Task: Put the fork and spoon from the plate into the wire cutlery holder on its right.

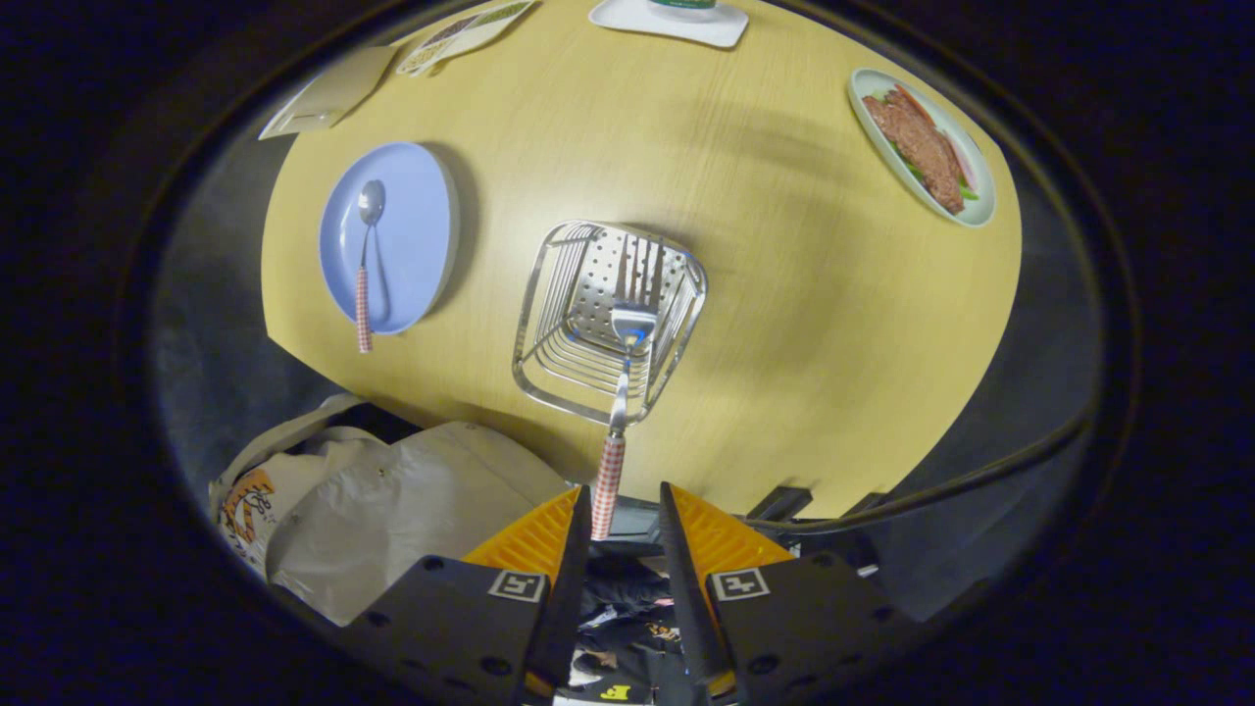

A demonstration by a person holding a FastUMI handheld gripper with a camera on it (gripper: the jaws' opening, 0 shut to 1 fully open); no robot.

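The wire cutlery holder (534, 294) stands in the middle of the round wooden table (784, 324), seen from above. The fork (618, 412) stands inside it, tines down on the perforated bottom, its red-checked handle leaning over the near rim toward me. My gripper (626, 495) is above the table's near edge and open; the handle's end lies against the inside of the left finger (578, 529), while the right finger stands apart from it. To the holder's left, the spoon (366, 265) with a matching checked handle lies on the blue plate (412, 226).
A plate of food (922, 147) sits at the far right, a white tray (672, 20) at the far side, a card (328, 93) and a leaflet (461, 34) at the far left. Bags (392, 510) lie on the floor below the table's near edge. A cable (980, 476) runs on the right.
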